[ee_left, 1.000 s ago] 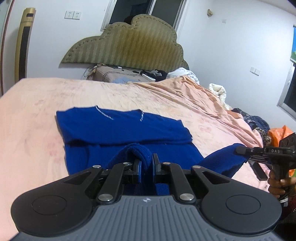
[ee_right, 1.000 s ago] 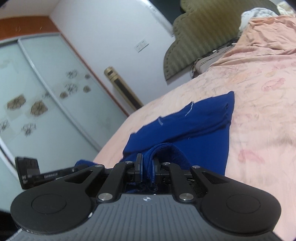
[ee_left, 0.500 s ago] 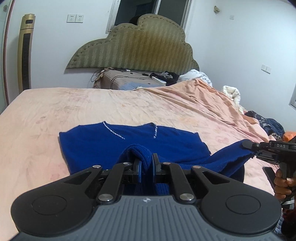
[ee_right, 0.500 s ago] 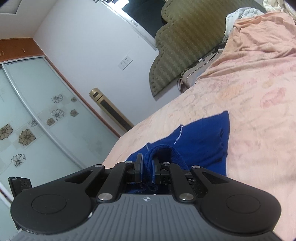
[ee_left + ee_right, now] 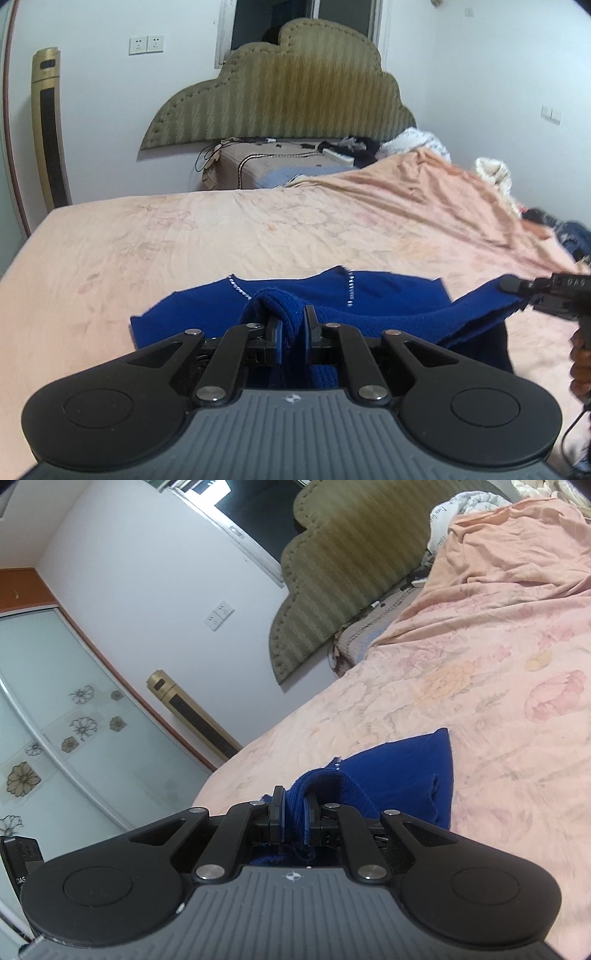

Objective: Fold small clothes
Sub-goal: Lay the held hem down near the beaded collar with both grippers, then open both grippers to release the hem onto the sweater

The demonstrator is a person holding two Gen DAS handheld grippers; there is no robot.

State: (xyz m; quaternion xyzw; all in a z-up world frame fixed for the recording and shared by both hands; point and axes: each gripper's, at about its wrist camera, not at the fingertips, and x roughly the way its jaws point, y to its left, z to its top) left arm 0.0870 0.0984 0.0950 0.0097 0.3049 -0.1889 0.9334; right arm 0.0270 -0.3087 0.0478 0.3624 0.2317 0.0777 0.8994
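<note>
On the pink floral bedsheet point(image 5: 184, 236), less of the dark blue knit garment point(image 5: 388, 291) showed flat than a second before; its near hem had been carried toward the collar. Left gripper point(image 5: 292, 325) and right gripper point(image 5: 293, 808) were each clamped on a hem corner. Judged: fold mid-way.

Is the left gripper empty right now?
No: the left gripper has its jaws pinched on a bunched fold of the blue sweater, whose far part lies on the pink bedsheet.
</note>
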